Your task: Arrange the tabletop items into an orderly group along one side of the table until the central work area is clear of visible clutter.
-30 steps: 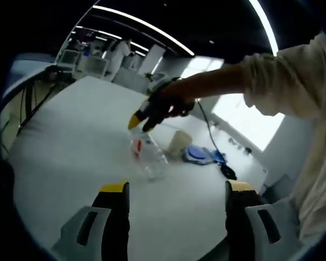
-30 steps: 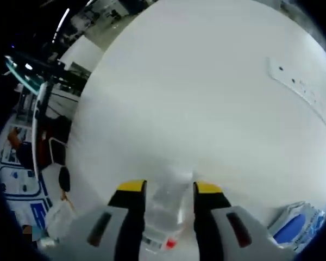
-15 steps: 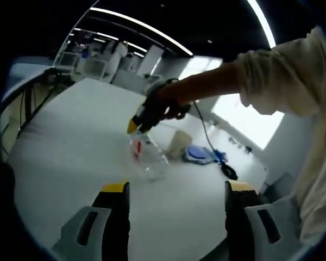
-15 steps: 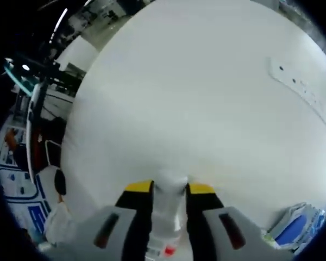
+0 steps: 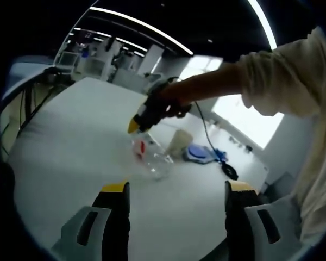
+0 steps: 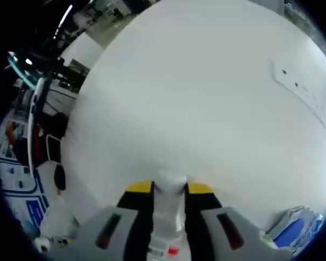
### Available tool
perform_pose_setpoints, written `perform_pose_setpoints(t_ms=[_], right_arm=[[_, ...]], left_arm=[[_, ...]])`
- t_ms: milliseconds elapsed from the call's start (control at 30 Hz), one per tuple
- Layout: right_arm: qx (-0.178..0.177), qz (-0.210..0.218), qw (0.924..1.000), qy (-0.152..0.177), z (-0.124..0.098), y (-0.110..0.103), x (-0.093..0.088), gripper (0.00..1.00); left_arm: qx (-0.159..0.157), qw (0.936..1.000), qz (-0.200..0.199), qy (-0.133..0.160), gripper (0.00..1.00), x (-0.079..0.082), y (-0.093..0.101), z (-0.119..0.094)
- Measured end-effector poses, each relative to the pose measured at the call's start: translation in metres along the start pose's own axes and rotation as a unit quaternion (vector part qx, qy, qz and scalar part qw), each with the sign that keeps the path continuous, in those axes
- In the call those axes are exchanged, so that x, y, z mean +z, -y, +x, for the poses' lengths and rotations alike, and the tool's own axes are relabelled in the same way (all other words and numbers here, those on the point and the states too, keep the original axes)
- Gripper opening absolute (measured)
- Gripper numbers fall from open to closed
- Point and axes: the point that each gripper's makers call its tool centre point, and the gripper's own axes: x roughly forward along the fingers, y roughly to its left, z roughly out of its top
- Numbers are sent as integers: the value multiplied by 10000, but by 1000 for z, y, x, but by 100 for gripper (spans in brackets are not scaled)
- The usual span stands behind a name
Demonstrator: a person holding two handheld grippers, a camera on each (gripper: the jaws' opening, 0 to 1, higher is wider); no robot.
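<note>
Between right claw (image 6: pixel 169 188) jaws, clear bottle (image 6: pixel 167 217)

the right claw (image 6: pixel 169 188) has its yellow-tipped jaws drawn in close, pressing both sides of a clear plastic bottle (image 6: pixel 168 215) that stands between them. in the left gripper view the same claw (image 5: pixel 137 125) comes in from the right, held in the person's hand (image 5: pixel 165 106), the bare forearm stretched out from a pale sleeve (image 5: pixel 285 76). the left claw (image 5: pixel 175 187) has its jaws spread wide apart with nothing between them, held above the surface.
</note>
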Motion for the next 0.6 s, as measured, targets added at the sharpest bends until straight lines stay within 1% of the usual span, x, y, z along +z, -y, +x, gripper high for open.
perform_pose_setpoints(t_ms=[133, 167, 267, 300, 367, 400, 433, 500, 567, 600], right_arm=[[5, -200, 9998, 32, -5, -1, 0, 17], [23, -294, 9996, 51, -5, -1, 1, 17], [89, -403, 9991, 107, -10, -4, 1, 17], [120, -511, 9985, 136, -12, -4, 2, 17], [193, -575, 9980, 175, -14, -6, 3, 16], [167, -664, 9975, 184, -16, -6, 2, 16], [323, -834, 9956, 278, -18, -11, 3, 16], [259, -799, 9961, 262, -22, -10, -2, 16], [422, -1051, 9928, 387, -24, -15, -1, 16], [335, -976, 9940, 362, -28, -14, -6, 16]], left_arm=[[-19, 10000, 19, -25, 67, 0, 1, 1], [-24, 10000, 37, -34, 67, -1, 1, 2], [-50, 10000, 41, -56, 67, -1, 2, 3], [-61, 10000, 51, -60, 67, 0, 2, 3], [-75, 9999, 66, -90, 67, -1, 1, 4], [-83, 9998, 100, -124, 67, 0, -1, 5], [-85, 9998, 124, -136, 67, 0, -2, 6], [-107, 9998, 139, -125, 67, 4, -5, 8], [-131, 9996, 202, -117, 67, 9, -7, 10], [-151, 9996, 201, -112, 67, 11, -9, 13]])
